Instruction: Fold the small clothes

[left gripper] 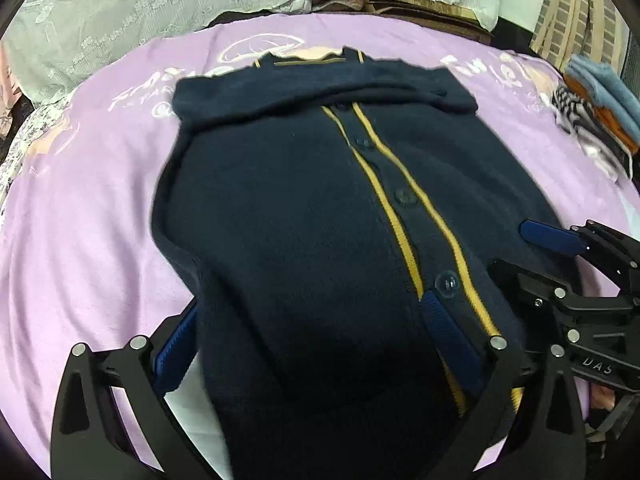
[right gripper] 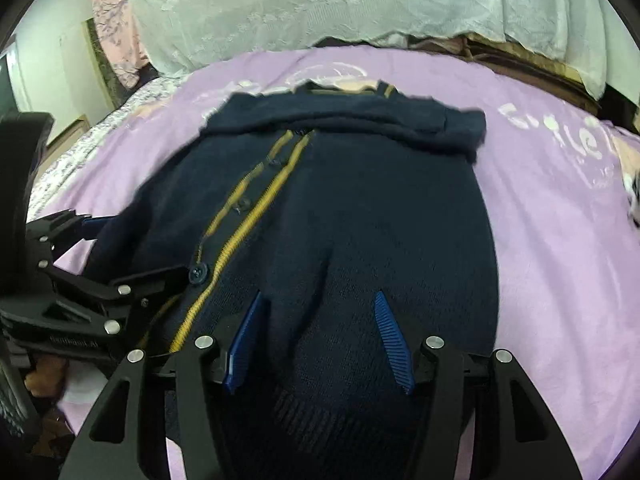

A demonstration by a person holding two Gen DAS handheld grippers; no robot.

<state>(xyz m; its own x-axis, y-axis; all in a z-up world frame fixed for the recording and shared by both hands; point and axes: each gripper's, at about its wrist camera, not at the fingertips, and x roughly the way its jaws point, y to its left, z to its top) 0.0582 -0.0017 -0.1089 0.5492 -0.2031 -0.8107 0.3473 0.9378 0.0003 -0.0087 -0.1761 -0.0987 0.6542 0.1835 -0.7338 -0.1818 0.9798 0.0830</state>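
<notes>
A navy cardigan (left gripper: 288,208) with two yellow stripes and dark buttons lies front up on the purple bed sheet (left gripper: 80,220), with its collar at the far end. A sleeve is folded across its top. My left gripper (left gripper: 310,304) holds the near hem end; its blue pads stand wide with bunched knit pressed between them. In the right wrist view my right gripper (right gripper: 319,294) grips the cardigan (right gripper: 360,208) the same way, and a crease runs up from between its pads. The left gripper (right gripper: 136,245) shows at the left there, astride the button side. The right gripper (left gripper: 510,246) shows at the right of the left wrist view.
A stack of folded small clothes (left gripper: 600,112), blue, orange and striped, sits at the sheet's far right. White lace cloth (left gripper: 160,8) hangs behind the bed. Part of a hand (right gripper: 44,380) shows at the lower left. Bare sheet flanks the cardigan on both sides.
</notes>
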